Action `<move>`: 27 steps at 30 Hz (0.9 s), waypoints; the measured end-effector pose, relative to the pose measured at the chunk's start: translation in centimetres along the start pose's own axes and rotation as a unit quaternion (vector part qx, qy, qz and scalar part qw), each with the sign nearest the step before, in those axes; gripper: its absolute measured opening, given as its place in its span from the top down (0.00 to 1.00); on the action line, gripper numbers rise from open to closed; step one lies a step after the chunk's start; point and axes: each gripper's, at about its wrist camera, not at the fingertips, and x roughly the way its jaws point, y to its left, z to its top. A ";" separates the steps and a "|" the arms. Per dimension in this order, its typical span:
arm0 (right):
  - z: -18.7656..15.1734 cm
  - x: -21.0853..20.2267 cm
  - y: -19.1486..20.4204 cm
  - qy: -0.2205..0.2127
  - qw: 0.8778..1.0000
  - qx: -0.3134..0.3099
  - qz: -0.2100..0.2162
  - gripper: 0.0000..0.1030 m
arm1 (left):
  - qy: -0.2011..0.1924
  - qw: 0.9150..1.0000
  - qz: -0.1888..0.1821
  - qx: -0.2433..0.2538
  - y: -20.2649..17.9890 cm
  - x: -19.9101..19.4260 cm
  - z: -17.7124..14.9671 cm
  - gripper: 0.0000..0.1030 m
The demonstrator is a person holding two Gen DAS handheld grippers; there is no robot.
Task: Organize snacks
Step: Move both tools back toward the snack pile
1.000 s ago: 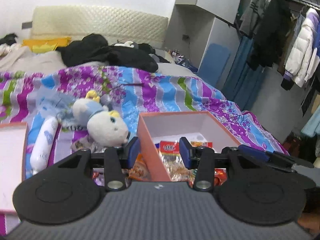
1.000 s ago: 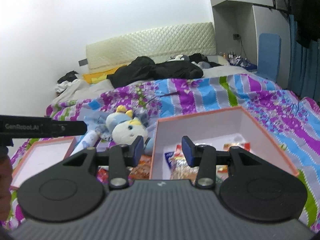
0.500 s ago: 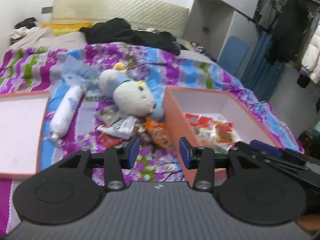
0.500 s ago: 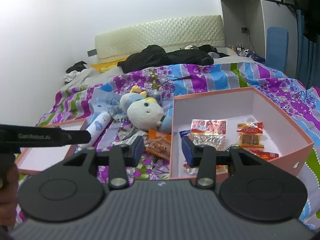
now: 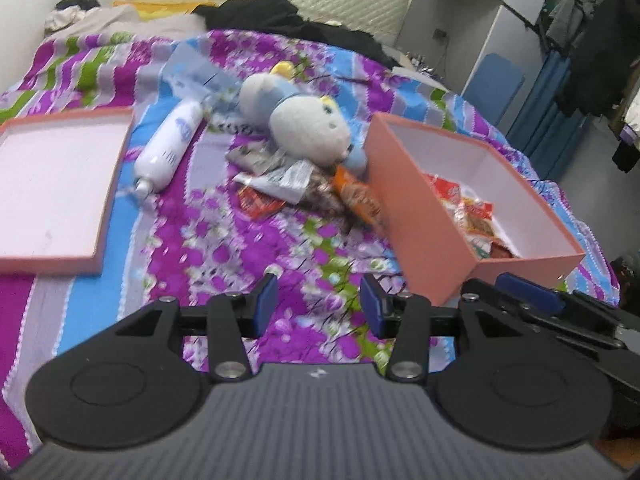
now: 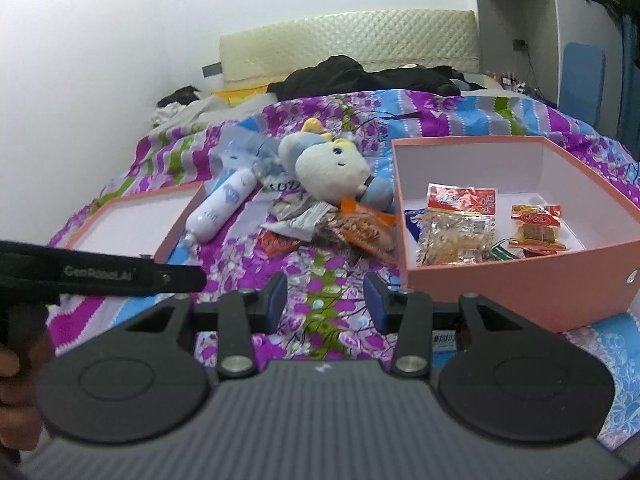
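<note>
Item: loose foil and plastic snack packets [image 6: 336, 228], heaped on the purple floral bedspread [image 5: 240, 256] ahead of both grippers' fingers, apparently awaiting transfer into the salmon-pink cardboard box [image 6: 520, 292] ahead-right; left gripper [image 5: 318, 310] and right gripper [image 6: 326, 300] released, holding nothing.

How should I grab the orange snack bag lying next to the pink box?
Grip the orange snack bag by its upper sealed end, the flat crimped corner near the plush toy. Probably come from above on the side away from the pink box, since the bag's other edge lies close against the box wall.
</note>
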 end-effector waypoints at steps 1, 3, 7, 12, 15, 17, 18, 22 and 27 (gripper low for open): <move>-0.2 0.1 0.2 0.003 1.000 -0.001 0.000 0.57 | 0.004 1.000 0.001 -0.004 0.5 0.2 -0.3 0.50; -0.6 0.5 0.5 0.010 1.000 -0.003 0.004 0.57 | 0.009 1.000 0.005 -0.013 1.4 0.7 -0.8 0.50; -1.2 1.7 1.3 0.018 1.000 -0.022 0.000 0.57 | 0.014 0.999 0.012 -0.031 3.1 1.8 -1.4 0.50; -1.5 3.8 2.3 0.025 0.998 -0.053 -0.012 0.57 | 0.027 0.998 0.016 -0.050 5.0 3.8 -1.7 0.47; -1.5 5.5 3.0 0.031 0.996 -0.076 -0.022 0.57 | 0.034 0.998 0.015 -0.059 6.2 5.6 -1.1 0.44; -1.4 6.7 3.4 0.031 0.994 -0.098 -0.032 0.57 | 0.035 0.997 0.011 -0.065 6.9 6.9 -0.3 0.44; -1.3 7.4 3.6 0.030 0.993 -0.107 -0.038 0.57 | 0.032 0.997 0.008 -0.066 7.3 7.6 0.2 0.43; -0.5 10.7 4.2 0.027 0.987 -0.145 -0.065 0.57 | 0.020 0.998 0.005 -0.067 8.3 10.8 2.9 0.41; 1.0 15.1 4.4 0.020 0.978 -0.180 -0.103 0.57 | 0.016 0.999 0.000 -0.040 8.8 15.5 7.0 0.36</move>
